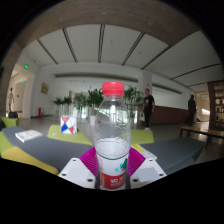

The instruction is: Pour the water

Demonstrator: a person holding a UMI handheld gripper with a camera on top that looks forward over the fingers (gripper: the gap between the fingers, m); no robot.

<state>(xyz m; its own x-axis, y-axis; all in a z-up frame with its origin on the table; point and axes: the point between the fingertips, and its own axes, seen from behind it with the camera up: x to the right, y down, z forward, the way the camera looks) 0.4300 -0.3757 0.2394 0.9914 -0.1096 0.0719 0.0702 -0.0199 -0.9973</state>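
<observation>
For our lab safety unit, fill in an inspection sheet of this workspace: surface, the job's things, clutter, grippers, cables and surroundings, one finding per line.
Surface: grey table top with yellow-green patches.
Job's things: clear plastic water bottle, red cap on, red label low on it, upright between the fingers. No cup or other vessel for the water seen.
Clutter: small carton with red and blue print, and a flat white sheet, both beyond the fingers.
Grippers: hand-held gripper, magenta pads at either side of the bottle; whether they press on it cannot be told.
Cables: nothing seen.
Surroundings: large hall with panelled ceiling, potted plants behind the table, people standing far back.
</observation>
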